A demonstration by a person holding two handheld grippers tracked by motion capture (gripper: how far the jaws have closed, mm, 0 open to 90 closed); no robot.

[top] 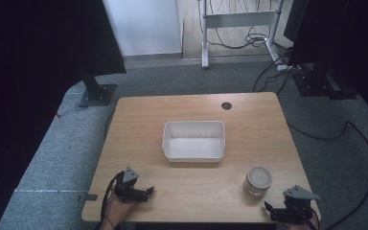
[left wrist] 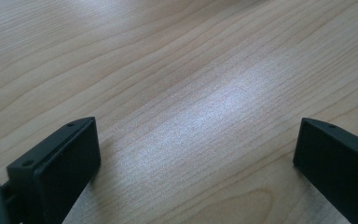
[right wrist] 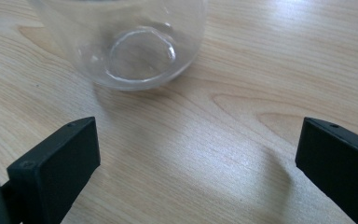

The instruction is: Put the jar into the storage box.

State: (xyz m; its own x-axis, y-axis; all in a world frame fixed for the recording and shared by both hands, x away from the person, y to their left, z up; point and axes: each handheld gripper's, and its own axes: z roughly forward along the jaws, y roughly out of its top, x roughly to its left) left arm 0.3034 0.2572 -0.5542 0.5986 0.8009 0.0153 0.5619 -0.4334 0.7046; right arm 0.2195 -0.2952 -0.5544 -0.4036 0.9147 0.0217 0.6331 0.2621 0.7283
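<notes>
A big wooden desk (top: 139, 124) stands on grey carpet, with a small dark round hole (top: 226, 106) near its far edge. In the middle of the desk sits a white tub (top: 193, 154) with nothing in it that I can see.

Nearer to the person, on the right side, stands a clear glass jar (top: 258, 180) (it looks see-through and empty). It is upright on the wood, well apart from the tub.

The right gripper (top: 268, 207) rests at the near right corner of the desk, just beside the jar but not touching it. In the right gripper view the jar (right wrist: 130, 46) stands a little ahead of the two black jaws and off to their left side. The jaws are spread wide with only bare wood between them.

The left gripper (top: 149, 191) lies at the near left corner, well apart from the jar. In the left gripper view its jaws are spread wide too, and between them is just the shiny wood of the desk (left wrist: 191, 93).
</notes>
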